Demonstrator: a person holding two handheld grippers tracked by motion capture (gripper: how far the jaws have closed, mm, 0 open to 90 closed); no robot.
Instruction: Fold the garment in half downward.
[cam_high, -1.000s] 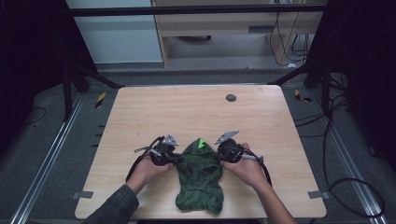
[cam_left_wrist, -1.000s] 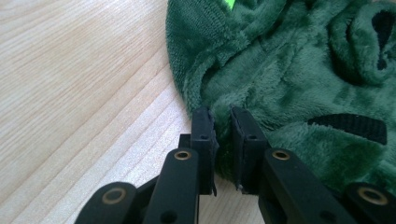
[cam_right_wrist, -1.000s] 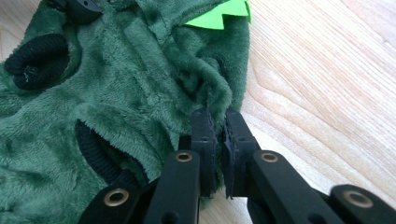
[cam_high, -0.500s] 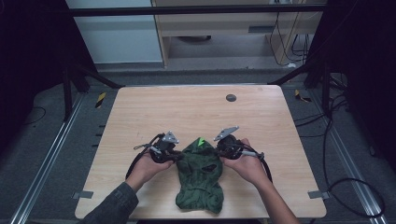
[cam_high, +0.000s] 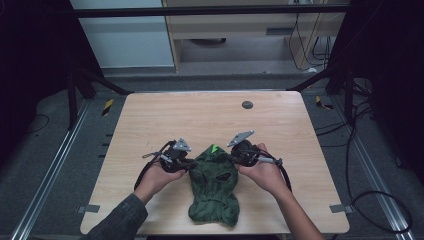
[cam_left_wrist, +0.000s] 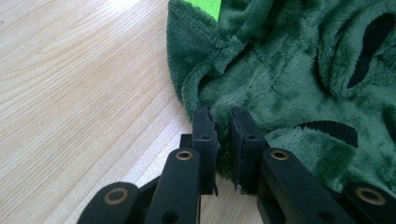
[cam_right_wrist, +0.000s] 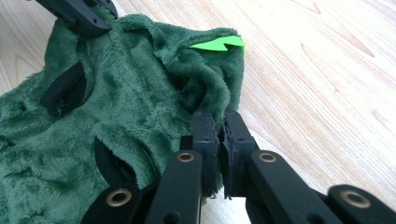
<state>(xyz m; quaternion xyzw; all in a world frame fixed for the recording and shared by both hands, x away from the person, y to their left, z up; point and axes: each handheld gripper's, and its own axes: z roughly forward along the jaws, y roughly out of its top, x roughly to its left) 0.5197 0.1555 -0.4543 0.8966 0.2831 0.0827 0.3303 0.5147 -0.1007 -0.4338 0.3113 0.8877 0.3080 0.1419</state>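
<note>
Both grips are made — left tongs (cam_left_wrist: 222, 126) and right tongs (cam_right_wrist: 221, 128) clamp the green fleece garment (cam_high: 215, 187) between them; spreading or folding remains.

A light wooden table (cam_high: 280, 125) with rounded corners stands on grey floor (cam_high: 60, 165), its pale grain running across the top. A small dark round disc (cam_high: 247, 104) sits near the table's far edge, right of centre. Metal floor rails (cam_high: 47, 185) run along the table's left and right sides. Beyond the far edge, a pale wall panel (cam_high: 125, 40) stands at the left and a beige cabinet (cam_high: 240, 30) at the centre, crossed by a dark horizontal bar (cam_high: 200, 11). Black frame struts (cam_high: 102, 82) slant down toward the table's far corners. Loose cables (cam_high: 370, 200) trail over the floor at right. Both outer sides lie in deep shadow.
</note>
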